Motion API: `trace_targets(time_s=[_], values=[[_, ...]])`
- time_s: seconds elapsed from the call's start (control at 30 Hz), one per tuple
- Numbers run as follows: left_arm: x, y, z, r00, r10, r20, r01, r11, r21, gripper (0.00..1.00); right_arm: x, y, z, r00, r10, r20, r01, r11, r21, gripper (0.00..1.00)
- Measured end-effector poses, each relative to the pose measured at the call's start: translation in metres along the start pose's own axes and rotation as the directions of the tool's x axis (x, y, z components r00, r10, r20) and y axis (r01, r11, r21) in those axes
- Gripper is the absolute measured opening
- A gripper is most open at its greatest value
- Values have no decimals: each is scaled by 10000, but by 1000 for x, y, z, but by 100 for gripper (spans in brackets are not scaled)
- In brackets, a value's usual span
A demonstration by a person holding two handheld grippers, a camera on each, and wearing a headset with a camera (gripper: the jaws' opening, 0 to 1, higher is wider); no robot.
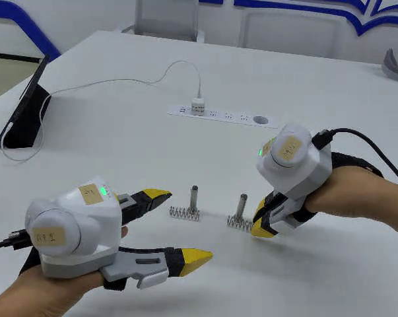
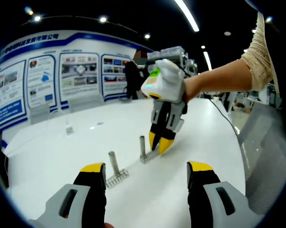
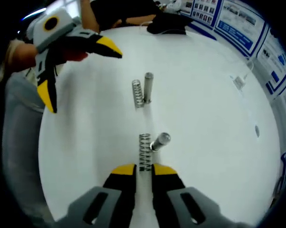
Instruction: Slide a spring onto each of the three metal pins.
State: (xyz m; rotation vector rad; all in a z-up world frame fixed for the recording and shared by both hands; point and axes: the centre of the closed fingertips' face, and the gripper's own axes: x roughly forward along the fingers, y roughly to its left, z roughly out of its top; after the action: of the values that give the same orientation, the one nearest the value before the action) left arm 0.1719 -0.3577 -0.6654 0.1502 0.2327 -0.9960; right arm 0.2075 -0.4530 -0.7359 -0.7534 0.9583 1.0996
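Two metal pins stand upright on the white table, the left pin (image 1: pixel 193 196) and the right pin (image 1: pixel 241 205). A spring (image 1: pixel 184 212) lies flat at the left pin's foot. A second spring (image 1: pixel 238 223) lies beside the right pin. My right gripper (image 1: pixel 261 228) is shut on that second spring (image 3: pixel 144 151), its yellow tips pinching the near end next to the pin (image 3: pixel 160 141). My left gripper (image 1: pixel 177 224) is held open at the lower left, jaws wide apart with nothing between them, a short way from the left pin (image 2: pixel 114 163) and its spring (image 2: pixel 115 178).
A white power strip (image 1: pixel 218 115) with a plugged charger (image 1: pixel 198 104) and its cable lies behind the pins. A dark tablet (image 1: pixel 27 105) leans at the far left. A chair (image 1: pixel 165 18) stands beyond the table's far edge.
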Motion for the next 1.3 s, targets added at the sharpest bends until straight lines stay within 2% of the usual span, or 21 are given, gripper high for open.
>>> trace_targets(time_s=[0.6,1.0,1.3], values=[[5,-11,-4,9993,-338,-143,339,9994,68,69,6,5,1,9998,209,-75,-209,9997,-89,12],[21,-27,-12,9946,-931,-468,947,9949,343,64,-12,24,6,9989,469,23,-467,9972,-589,12],[30,-34,-6,9904,-1309,-444,1339,9883,731,55,-32,43,8,9970,769,-28,-766,9874,-1382,12]])
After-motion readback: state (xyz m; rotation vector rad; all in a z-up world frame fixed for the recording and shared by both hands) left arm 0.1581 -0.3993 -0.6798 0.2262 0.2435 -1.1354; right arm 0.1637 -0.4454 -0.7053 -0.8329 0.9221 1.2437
